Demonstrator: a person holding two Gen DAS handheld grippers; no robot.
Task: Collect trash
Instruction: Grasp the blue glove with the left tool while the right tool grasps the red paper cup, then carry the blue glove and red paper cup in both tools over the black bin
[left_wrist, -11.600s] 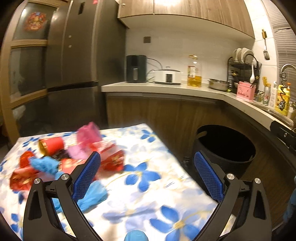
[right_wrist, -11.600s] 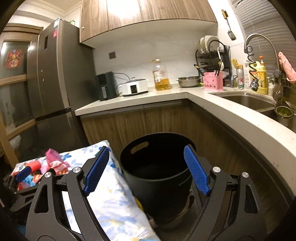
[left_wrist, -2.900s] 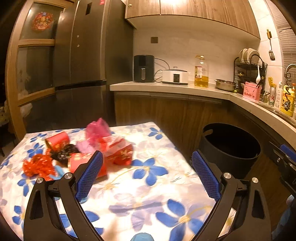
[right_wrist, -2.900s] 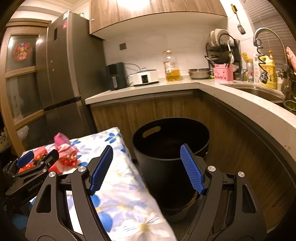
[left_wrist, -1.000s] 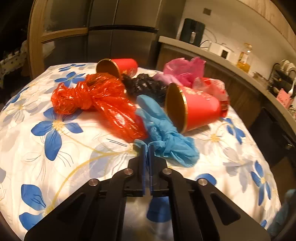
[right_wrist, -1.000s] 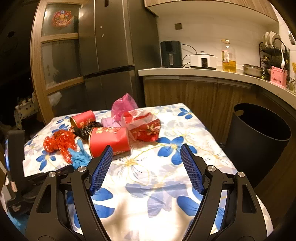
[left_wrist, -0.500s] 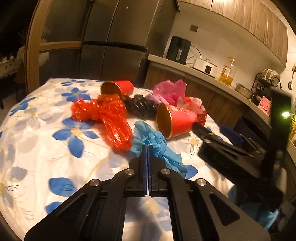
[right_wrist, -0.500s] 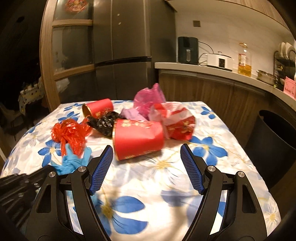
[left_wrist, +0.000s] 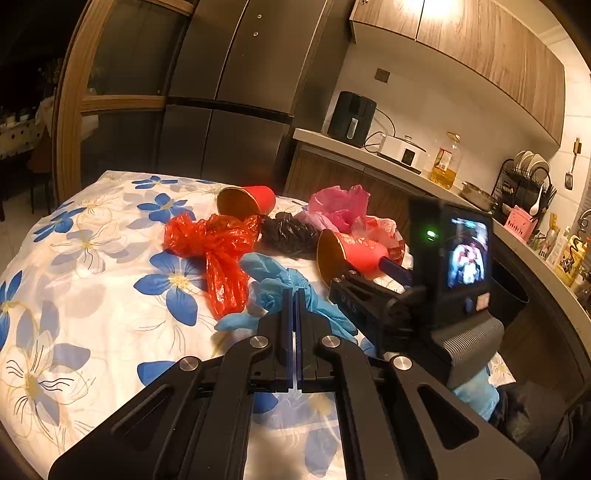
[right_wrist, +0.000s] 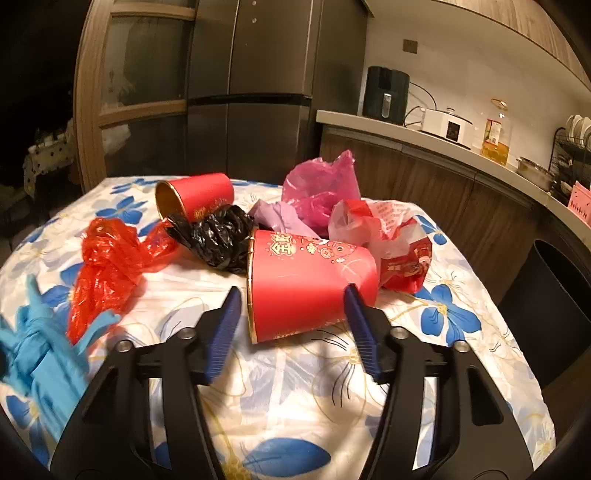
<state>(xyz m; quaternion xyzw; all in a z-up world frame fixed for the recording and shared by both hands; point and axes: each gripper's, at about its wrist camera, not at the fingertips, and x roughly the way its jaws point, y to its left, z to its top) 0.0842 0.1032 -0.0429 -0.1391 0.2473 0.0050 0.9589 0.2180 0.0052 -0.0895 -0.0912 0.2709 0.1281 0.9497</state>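
Note:
A red paper cup (right_wrist: 306, 288) lies on its side on the flowered tablecloth (right_wrist: 317, 406). My right gripper (right_wrist: 291, 291) straddles it with its jaws closing; the right pad is at the cup's wall and a small gap remains at the left pad. My left gripper (left_wrist: 294, 293) is shut on a bunched blue glove (left_wrist: 273, 277), which shows blurred at the left in the right wrist view as blue glove (right_wrist: 40, 350). Behind lie a red plastic bag (right_wrist: 107, 262), a black bag (right_wrist: 218, 236), a second red cup (right_wrist: 195, 199), a pink bag (right_wrist: 321, 188) and a red-and-white bag (right_wrist: 399, 243).
A black bin (right_wrist: 554, 295) stands on the floor to the right of the table, below the wooden counter (right_wrist: 443, 147). A dark fridge (right_wrist: 251, 92) rises behind the table. The right gripper's camera body (left_wrist: 454, 258) sits close beside my left gripper.
The right gripper has moved in low over the table and its jaws have narrowed around the red cup. The left gripper has drawn back and up, still shut on the blue glove.

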